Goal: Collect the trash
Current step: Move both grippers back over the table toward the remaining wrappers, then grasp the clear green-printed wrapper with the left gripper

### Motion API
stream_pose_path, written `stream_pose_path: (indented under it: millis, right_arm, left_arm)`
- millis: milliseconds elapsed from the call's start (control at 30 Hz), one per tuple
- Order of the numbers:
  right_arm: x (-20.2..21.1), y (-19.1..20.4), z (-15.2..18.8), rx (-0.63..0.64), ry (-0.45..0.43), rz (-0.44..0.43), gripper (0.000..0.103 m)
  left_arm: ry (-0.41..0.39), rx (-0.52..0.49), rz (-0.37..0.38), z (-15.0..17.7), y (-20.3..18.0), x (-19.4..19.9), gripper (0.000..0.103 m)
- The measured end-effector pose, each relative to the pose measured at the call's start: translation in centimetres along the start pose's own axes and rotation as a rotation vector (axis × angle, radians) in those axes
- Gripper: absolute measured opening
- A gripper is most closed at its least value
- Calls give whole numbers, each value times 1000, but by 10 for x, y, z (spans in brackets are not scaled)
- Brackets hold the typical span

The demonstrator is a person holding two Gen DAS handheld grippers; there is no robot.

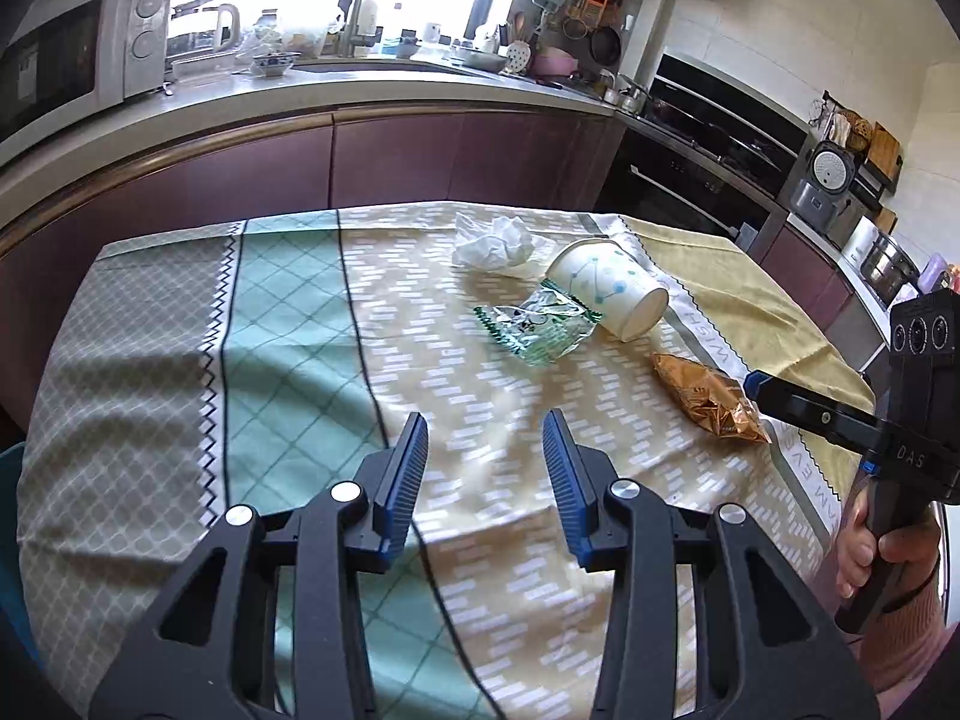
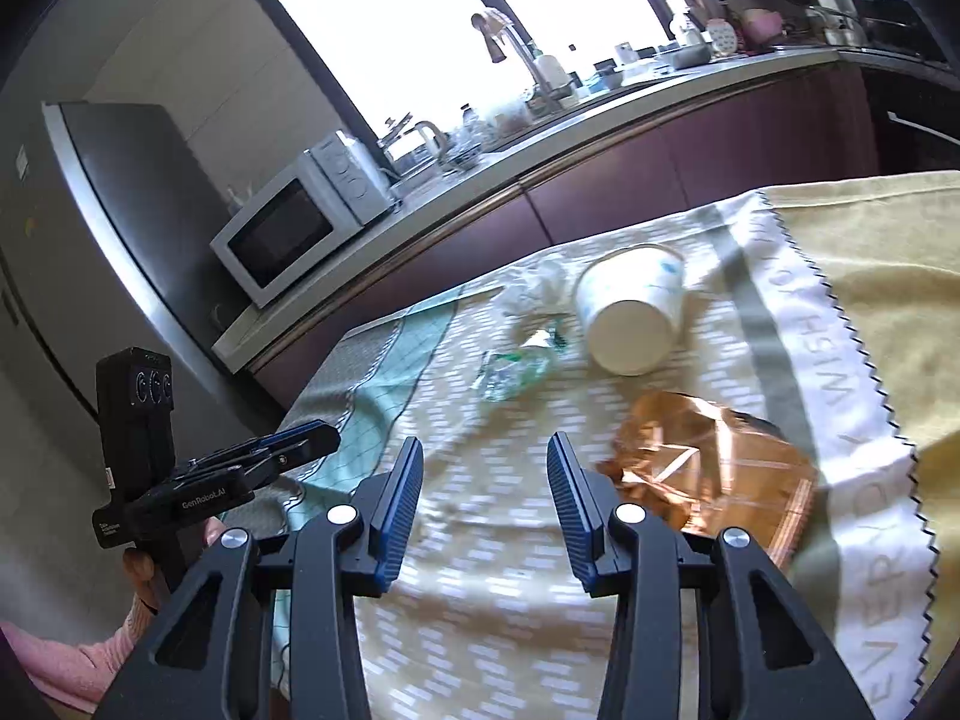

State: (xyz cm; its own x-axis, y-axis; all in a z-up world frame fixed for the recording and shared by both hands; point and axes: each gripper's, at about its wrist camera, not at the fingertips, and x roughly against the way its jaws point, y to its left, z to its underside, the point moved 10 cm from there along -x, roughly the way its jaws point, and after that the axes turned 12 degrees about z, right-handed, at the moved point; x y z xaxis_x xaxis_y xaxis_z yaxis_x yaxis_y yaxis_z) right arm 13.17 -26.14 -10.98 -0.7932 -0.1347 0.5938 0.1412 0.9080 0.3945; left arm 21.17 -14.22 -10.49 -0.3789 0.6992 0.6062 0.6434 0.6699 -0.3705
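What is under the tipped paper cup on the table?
The white dotted paper cup lies on the patterned tablecloth, its side overlapping the clear green wrapper. Whatever lies beneath its body stays hidden.

bright window (image 2: 480, 18) behind maroon cabinets (image 1: 390, 156)

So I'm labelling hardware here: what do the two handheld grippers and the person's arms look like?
Both are black plastic with blue ribbed finger pads and silver pivot bolts. The right gripper carries white "DAS" lettering, the left gripper "GenRobot.AI"; each has a three-lens block on top. Pink sleeves show at both wrists.
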Motion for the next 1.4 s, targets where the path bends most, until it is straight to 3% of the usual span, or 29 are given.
stream_pose_path:
  millis: [367, 633, 1200, 1267, 1400]
  right_arm:
    - [12, -82, 15, -129, 20, 87, 44]
    - [3, -91, 27, -168, 52, 70, 48]
    - [-9, -78, 27, -178, 77, 23, 49]
    - [-10, -76, 28, -174, 75, 27, 49]
    - [-11, -77, 28, -174, 77, 36, 45]
  left_arm:
    - [53, 1, 11, -28, -16, -59, 42]
    - [85, 50, 2, -37, -4, -84, 45]
    - [168, 162, 72, -36, 4, -130, 49]
    - [165, 172, 83, -37, 4, -133, 48]
    - [177, 195, 102, -34, 4, -137, 22]
